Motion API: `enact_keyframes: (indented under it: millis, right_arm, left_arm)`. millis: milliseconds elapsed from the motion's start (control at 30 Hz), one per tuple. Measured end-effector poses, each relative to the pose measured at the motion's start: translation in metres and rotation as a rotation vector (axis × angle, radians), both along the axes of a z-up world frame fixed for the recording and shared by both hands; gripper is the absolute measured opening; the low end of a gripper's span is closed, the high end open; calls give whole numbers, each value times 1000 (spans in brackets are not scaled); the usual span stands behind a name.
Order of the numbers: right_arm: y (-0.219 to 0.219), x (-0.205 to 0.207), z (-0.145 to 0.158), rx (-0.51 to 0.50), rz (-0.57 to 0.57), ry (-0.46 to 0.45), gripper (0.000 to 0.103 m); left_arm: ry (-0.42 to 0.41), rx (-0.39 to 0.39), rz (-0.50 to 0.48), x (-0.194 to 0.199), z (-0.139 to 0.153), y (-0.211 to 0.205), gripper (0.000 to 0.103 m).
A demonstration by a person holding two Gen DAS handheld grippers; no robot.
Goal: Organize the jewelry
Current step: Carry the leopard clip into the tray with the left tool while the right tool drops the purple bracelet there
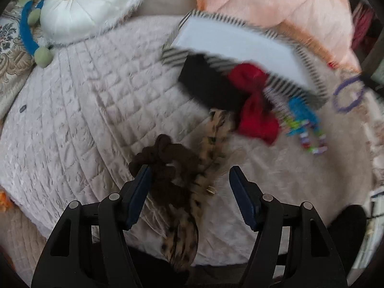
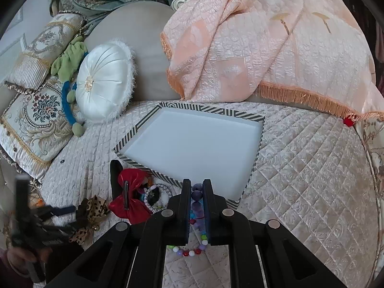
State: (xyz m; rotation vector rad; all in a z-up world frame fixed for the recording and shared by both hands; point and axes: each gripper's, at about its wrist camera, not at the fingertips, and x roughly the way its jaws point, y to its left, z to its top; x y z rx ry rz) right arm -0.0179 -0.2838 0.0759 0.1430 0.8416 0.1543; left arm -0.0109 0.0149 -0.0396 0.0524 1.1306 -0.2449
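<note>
The left gripper (image 1: 189, 177) has its fingers (image 1: 140, 192) spread wide apart; nothing is pressed between them. Under them, on the quilted velvet bed cover (image 1: 72, 110), lie a dark brown ruffled scrunchie (image 1: 165, 165) and a leopard-print fabric bow (image 1: 206, 153); the left finger touches the scrunchie. This view is blurred.

The right gripper (image 2: 196, 189) has its fingers closed on a string of round purple beads (image 2: 197, 193), and more coloured beads of the same bead necklace (image 2: 189, 252) hang in a loop below.

The shallow rectangular tray (image 2: 168, 106), with a black-and-white striped rim and a smooth pale bottom, lies in the middle of the bed. Just beside its near left corner lie a shiny red bow clip (image 2: 134, 201) and a white beaded bracelet (image 2: 165, 189). A round pleated satin cushion (image 2: 103, 84) stands at the left edge.
</note>
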Motion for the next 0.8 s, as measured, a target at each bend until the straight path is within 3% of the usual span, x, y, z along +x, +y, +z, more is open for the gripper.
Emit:
enact_keyframes:
  millis: [67,133,467,800]
  right_arm:
    - [1,-1,0,-2,3,1,9]
    - [3,-3,1,-6,10,1,9]
    - [8,-5,17,-1,22,-34,9]
    - [5,9,22,1,0,-41,9]
  left_arm:
    - [19,-1,33,5,-13,2,33]
    - [6,-27,47,5,-10,6,25]
    - [-110,-99,5,1,55,0,22]
    - [-213,-50,-43,43,93,-34,23]
